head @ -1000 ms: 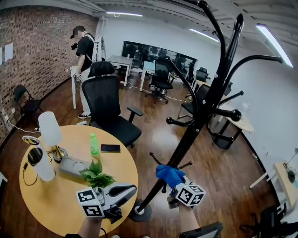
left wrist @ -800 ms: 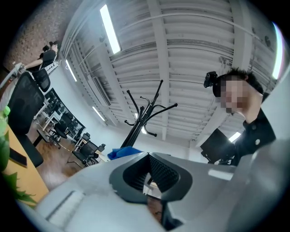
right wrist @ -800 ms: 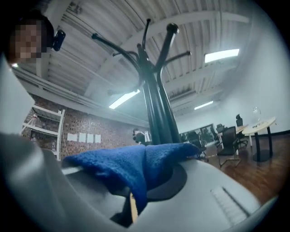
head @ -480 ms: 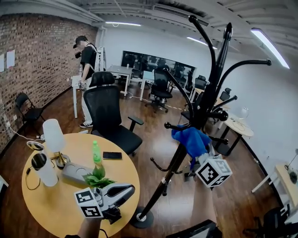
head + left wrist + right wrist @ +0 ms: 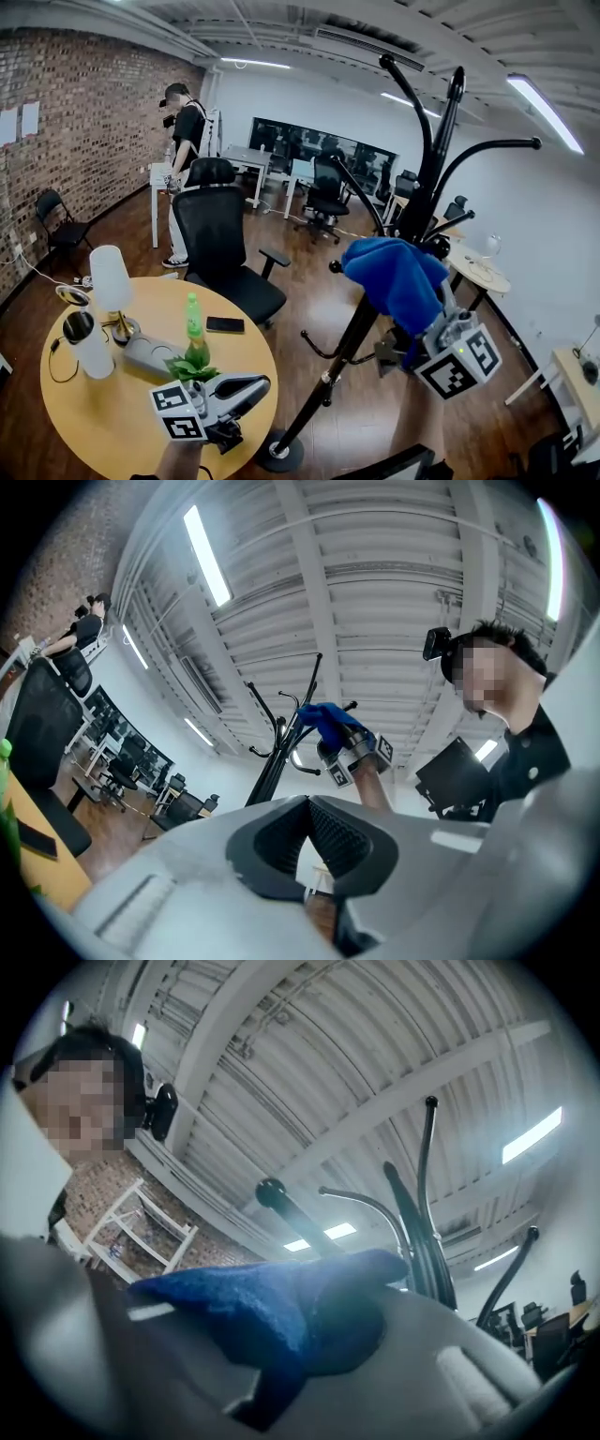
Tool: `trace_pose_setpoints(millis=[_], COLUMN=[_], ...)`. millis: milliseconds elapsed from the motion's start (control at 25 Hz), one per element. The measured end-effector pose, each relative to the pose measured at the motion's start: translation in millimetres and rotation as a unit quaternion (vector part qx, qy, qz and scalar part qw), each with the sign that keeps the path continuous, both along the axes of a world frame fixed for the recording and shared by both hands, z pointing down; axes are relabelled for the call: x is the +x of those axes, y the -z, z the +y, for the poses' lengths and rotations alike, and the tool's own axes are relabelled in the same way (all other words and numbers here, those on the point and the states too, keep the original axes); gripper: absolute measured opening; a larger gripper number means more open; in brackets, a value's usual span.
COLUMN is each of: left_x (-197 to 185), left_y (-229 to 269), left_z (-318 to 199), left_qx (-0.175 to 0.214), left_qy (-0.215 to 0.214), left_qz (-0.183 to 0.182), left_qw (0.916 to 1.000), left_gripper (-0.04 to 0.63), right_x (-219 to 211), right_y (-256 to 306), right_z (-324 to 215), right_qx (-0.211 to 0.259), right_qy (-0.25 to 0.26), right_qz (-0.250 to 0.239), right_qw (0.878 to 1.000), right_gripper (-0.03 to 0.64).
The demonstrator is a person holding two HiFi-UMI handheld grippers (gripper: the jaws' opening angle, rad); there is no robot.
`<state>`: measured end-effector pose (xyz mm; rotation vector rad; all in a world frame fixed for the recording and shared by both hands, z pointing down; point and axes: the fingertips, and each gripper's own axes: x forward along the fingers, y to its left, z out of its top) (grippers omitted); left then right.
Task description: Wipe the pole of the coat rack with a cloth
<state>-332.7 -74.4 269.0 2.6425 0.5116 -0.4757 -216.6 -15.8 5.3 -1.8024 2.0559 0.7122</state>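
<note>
— Holding anything in the right gripper [image 5: 422, 323]?
— Clamped on the blue cloth [image 5: 394, 277], bunched over both jaws and hiding them from the head view. Pinched between the jaws in the right gripper view.

— Held where?
— High on the black coat rack, across the pole [image 5: 342, 352] just below the long curved hooks [image 5: 487, 147]. Impossible to tell whether pressing on the pole or only lying in front of it.

— And on the left?
— Left gripper [image 5: 261, 383] closed on nothing, ribbed pads [image 5: 339, 840] meeting at the tips. Hovering low over the edge of the round wooden table [image 5: 84, 422], well apart from the cloth, near the rack's round base [image 5: 279, 457].

— Anything crowding the rack?
— That table, just beside the base. Loaded with a green bottle [image 5: 192, 319], a dark phone [image 5: 225, 325], a white lamp [image 5: 111, 278], a white tumbler [image 5: 86, 342] with a dark lid, a grey box [image 5: 148, 354] and a small leafy plant [image 5: 192, 368] close to the left gripper. Behind the table, a black office chair [image 5: 217, 230], near the lower half of the pole. Partway down the pole, short lower hooks [image 5: 314, 350] sticking out sideways.

— Farther off?
— A person [image 5: 187, 141] standing by the brick wall [image 5: 75, 122] at the back, with more desks and chairs beyond. To the right of the rack, a small round side table [image 5: 478, 265].
</note>
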Motion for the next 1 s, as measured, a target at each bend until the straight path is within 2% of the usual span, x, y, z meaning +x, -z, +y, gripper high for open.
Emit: trace_pose_setpoints(millis=[200,360,520,680,760,920,1000], left_x=[3,9,12,27,30,36,39], left_y=[-3,-3,-5,-18,-25,-35,-46], left_z=[-1,-1,1,-1,-3,-6,-5], left_qx=[0.000,-0.001,-0.006,-0.017,-0.023,-0.030,-0.038], left_qy=[0.001,-0.005,-0.010,-0.016,-0.018,-0.026,-0.033], left_qz=[0.001,-0.002,-0.012,-0.029,-0.036,-0.046,-0.054], left_qw=[1.0000,1.0000,0.9999,0.9993,0.9989,0.9981,0.9972], left_gripper=[-0.007,-0.006,-0.006,-0.006,-0.006,-0.006,-0.006], right_x=[-39,-27,37,102,118,120,119], right_y=[18,17,-17,-80,-123,-198,-242], right_z=[35,34,8,-11,-22,-37,-37], right_qx=[0.043,0.041,-0.007,-0.069,-0.104,-0.158,-0.190], right_qy=[0.051,0.006,-0.079,-0.155,-0.165,-0.144,-0.138], right_qz=[0.026,0.050,-0.020,-0.078,-0.100,-0.132,-0.162], right_qw=[0.997,0.998,0.997,0.982,0.976,0.968,0.958], right_gripper=[0.021,0.021,0.021,0.021,0.021,0.021,0.021])
